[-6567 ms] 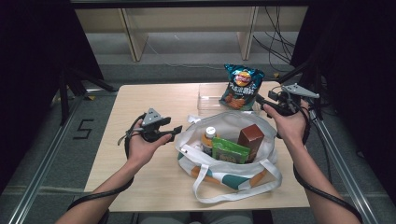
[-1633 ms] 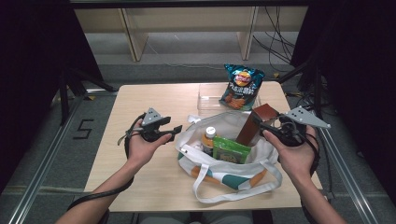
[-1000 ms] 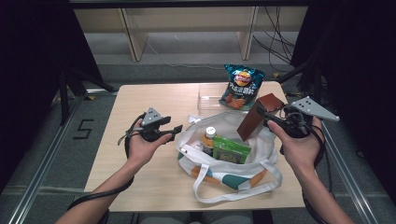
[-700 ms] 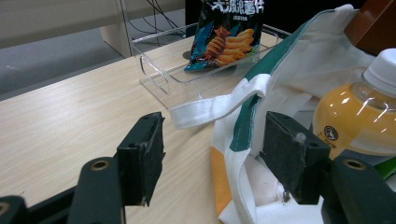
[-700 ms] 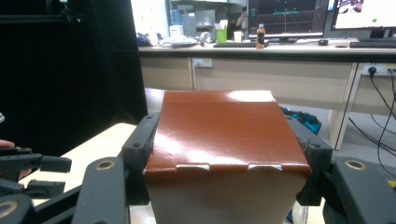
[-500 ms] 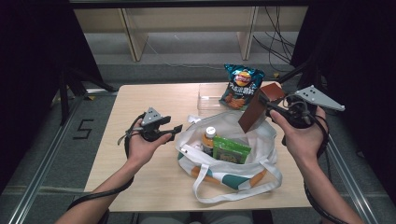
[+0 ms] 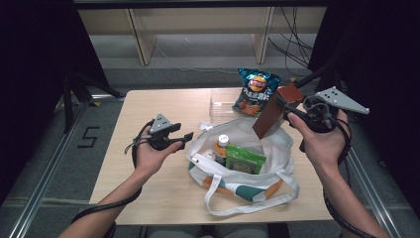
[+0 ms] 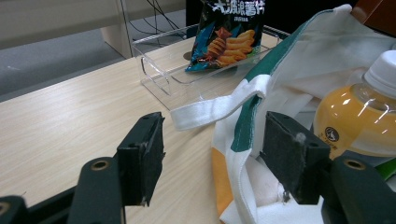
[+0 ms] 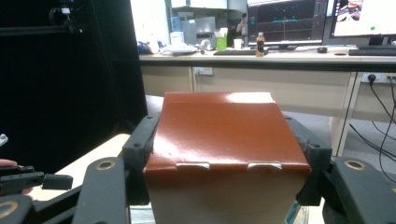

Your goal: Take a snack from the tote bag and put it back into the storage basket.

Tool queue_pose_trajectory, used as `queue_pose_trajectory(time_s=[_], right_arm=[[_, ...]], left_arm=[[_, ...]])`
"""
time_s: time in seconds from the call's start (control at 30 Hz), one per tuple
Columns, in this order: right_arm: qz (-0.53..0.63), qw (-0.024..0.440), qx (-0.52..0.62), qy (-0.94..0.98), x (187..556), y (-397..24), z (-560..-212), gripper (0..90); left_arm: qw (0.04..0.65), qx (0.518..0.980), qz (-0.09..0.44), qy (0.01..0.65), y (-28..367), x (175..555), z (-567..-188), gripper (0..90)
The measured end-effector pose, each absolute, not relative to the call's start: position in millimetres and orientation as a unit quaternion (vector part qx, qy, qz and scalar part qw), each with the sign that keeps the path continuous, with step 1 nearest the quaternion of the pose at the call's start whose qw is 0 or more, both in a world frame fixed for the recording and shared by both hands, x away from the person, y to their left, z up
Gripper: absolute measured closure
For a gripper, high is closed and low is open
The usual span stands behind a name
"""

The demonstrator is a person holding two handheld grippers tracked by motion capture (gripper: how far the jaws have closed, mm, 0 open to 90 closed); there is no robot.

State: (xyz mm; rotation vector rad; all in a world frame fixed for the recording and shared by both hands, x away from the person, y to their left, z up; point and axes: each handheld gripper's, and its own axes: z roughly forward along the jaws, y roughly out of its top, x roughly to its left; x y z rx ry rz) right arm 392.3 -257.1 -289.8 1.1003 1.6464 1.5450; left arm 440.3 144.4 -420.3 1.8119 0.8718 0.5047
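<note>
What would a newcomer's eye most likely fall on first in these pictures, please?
Probably the brown box, clamped in the right gripper above the white tote bag. Next, the blue chip bag standing in the clear tray at the table's far edge.

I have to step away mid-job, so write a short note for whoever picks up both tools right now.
Right tool: shut on the brown box, held tilted in the air above the far right edge of the white bag.
Left tool: open, nothing held, its jaws either side of the bag's rim.
Things: chip bag stands in the clear tray behind the bag. Orange bottle and green packet are in the bag.
Done: chip bag in the tray, box lifted out.
Left: probably set the box in the tray, then unpack the bottle and packet.
</note>
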Motion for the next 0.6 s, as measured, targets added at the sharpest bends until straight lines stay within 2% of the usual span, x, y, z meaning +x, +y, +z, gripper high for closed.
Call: queue_pose_trajectory(time_s=[0.6], right_arm=[[0.599, 0.319, 0.404, 0.614, 390.2, -257.1, -280.4, 40.0]], left_arm=[[0.51, 0.753, 0.212, 0.359, 144.9, 440.7, -419.6, 37.9]])
